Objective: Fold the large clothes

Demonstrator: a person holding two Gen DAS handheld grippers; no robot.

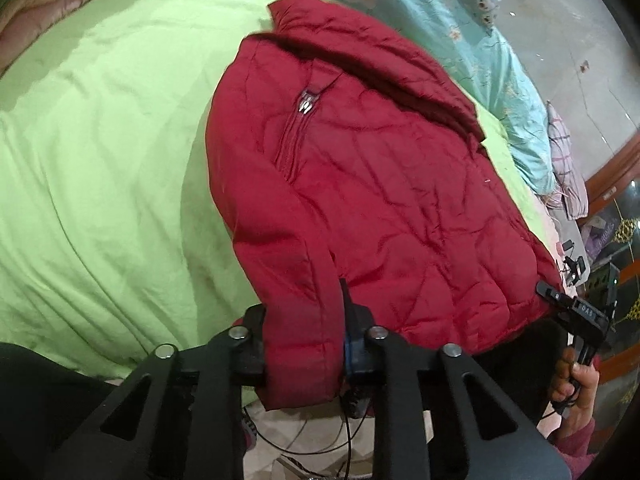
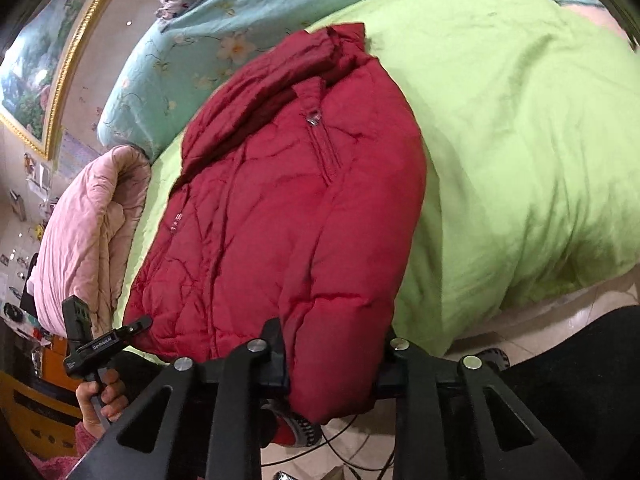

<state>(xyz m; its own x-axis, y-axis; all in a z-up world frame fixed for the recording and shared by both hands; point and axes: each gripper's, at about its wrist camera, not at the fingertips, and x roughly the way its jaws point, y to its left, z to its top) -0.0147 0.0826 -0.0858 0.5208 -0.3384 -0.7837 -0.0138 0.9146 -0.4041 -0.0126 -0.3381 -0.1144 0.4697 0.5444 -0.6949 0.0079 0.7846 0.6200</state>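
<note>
A dark red quilted jacket [image 1: 360,180] lies front-up on the lime green bedcover [image 1: 100,160], collar at the far end and zip pull showing. My left gripper [image 1: 300,312] is shut on the near hem, with red fabric bunched between its fingers and hanging below them. In the right wrist view, the same jacket [image 2: 280,200] has its other hem corner clamped in my right gripper [image 2: 332,338], which is shut on it. Each view shows the other gripper at the jacket's far hem corner: the right gripper [image 1: 576,308] and the left gripper [image 2: 132,330], each held by a hand.
A teal floral quilt [image 2: 200,40] lies beyond the jacket's collar. A pink quilt [image 2: 88,232] is bunched at the bed's side. Cables [image 1: 320,440] trail on the floor by the bed's near edge. Orange furniture [image 1: 616,184] stands beside the bed.
</note>
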